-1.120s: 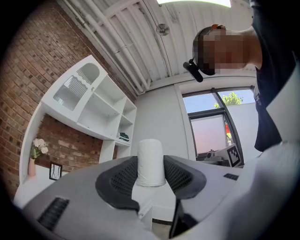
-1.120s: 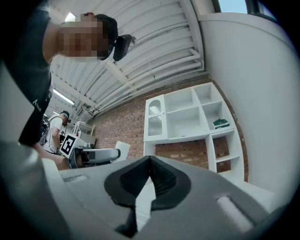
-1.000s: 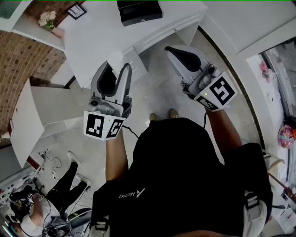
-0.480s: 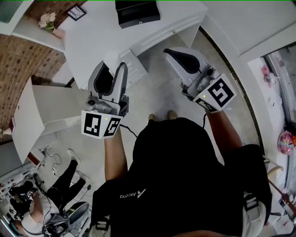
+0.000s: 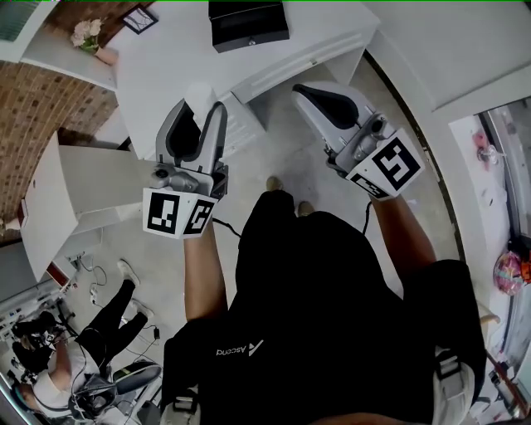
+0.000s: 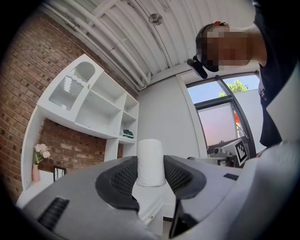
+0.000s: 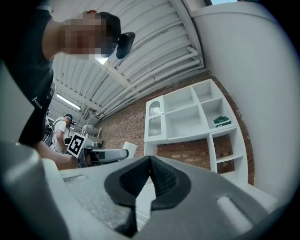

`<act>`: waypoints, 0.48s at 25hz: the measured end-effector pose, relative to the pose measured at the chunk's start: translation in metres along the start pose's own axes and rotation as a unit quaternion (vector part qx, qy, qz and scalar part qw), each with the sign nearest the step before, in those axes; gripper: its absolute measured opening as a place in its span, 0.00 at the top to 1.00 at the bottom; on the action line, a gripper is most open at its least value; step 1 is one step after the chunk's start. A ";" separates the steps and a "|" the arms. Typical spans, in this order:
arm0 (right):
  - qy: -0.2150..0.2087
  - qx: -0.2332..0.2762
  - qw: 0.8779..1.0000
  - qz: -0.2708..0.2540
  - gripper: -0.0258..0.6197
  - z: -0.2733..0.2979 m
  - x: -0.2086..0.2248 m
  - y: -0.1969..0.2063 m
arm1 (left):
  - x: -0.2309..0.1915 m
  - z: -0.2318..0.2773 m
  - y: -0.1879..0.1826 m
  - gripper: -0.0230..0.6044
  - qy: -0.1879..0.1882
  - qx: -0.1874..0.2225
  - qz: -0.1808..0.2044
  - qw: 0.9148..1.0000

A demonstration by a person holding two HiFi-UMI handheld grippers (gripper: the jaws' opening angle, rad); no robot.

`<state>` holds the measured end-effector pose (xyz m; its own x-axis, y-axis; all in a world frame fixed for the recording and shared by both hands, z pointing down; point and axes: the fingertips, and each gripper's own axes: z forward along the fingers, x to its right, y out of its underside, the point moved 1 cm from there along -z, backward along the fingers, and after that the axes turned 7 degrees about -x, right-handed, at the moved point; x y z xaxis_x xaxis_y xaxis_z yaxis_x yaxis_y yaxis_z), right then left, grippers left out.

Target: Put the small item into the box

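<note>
1. Clamping small white cylinder (image 6: 150, 161) upright in left gripper (image 6: 150, 176), squeezing it on both sides with black pads (image 6: 123, 180), top end poking above them.
2. Catching only a pale, low-contrast sliver of that cylinder (image 5: 201, 98) in head view, blending into white table (image 5: 158, 70) behind it; reading the grip clearly only from left gripper view.
3. Hovering left gripper (image 5: 199, 113) over the table's near edge.
4. Pressing right gripper (image 7: 150, 169) fully closed, pads meeting in a thin seam, gripping nothing.
5. Hanging right gripper (image 5: 309, 91) over grey floor (image 5: 282, 158) just beside the table, roughly level with the left one.
6. Spotting black box (image 5: 248, 23) in head view only: rectangular, dark, sitting at the table's far edge, well apart from both grippers and the cylinder.
7. Picking up white shelf unit (image 6: 93, 108) (image 7: 197, 117) against red brick wall (image 6: 23, 93) in both gripper views, with green books (image 7: 221, 121) lying in one compartment.
8. Seeing pink flowers (image 5: 85, 33) (image 6: 40, 150) in head and left gripper views.
9. Noting smooth grey plastic shells, grid-ribbed matte black pads, and a marker cube (image 5: 178, 214) with black-and-white squares at the rear of the left gripper.
</note>
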<state>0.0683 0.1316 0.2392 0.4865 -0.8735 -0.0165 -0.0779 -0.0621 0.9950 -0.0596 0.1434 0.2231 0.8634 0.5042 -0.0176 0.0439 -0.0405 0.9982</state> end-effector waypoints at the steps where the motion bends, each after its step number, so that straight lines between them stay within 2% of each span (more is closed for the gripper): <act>1: 0.000 -0.001 1.000 0.000 0.96 0.003 0.004 0.001 | -0.003 0.004 0.001 0.69 -0.001 -0.002 0.001 1.000; 12: 0.003 -0.021 1.000 -0.008 0.96 0.070 0.063 0.018 | -0.087 0.070 0.023 0.69 -0.008 -0.019 -0.002 1.000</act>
<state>0.0368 0.0420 0.2496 0.4928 -0.8696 -0.0326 -0.0324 -0.0558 0.9979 -0.0982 0.0381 0.2440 0.8711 0.4905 -0.0231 0.0290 -0.0045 0.9996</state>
